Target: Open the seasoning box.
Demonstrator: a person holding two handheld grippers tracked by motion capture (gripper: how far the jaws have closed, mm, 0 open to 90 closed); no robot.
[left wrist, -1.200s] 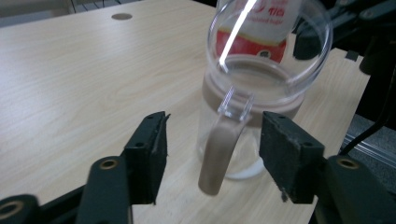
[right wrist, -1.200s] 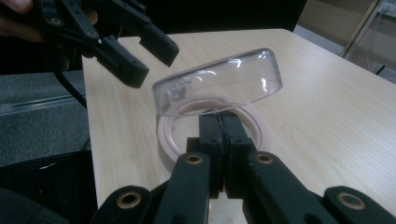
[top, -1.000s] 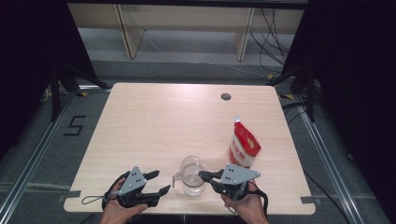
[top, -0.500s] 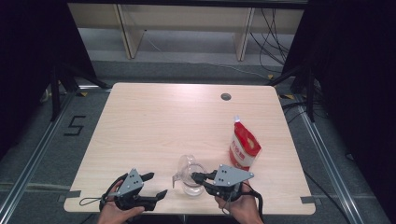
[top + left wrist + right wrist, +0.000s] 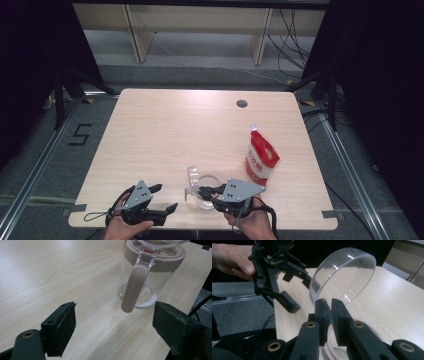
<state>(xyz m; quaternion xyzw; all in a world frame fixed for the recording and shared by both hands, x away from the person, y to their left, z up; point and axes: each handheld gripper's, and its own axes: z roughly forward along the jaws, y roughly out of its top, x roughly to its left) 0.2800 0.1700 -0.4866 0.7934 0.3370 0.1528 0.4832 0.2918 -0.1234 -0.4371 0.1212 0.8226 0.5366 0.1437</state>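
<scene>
Your right gripper (image 5: 328, 312) has its jaws pinched tight on the rim of the clear lid (image 5: 342, 277), which is hinged up and tilted back over the jar (image 5: 150, 277). Your left gripper (image 5: 113, 330) has just been opening its jaws; they're wide now with nothing between them, just bare surface (image 5: 165, 130), and the jar's tan handle (image 5: 133, 287) sits a bit past them. A second ago that left gripper was up closer to the jar; now it's backed off toward the near edge, so I'd guess the lid is freed and you're set to fill. The jar stands upright near the front edge, long axis vertical, mouth up, handle hanging down and facing your left gripper. The red pouch (image 5: 261, 160) stands just to its right.
</scene>
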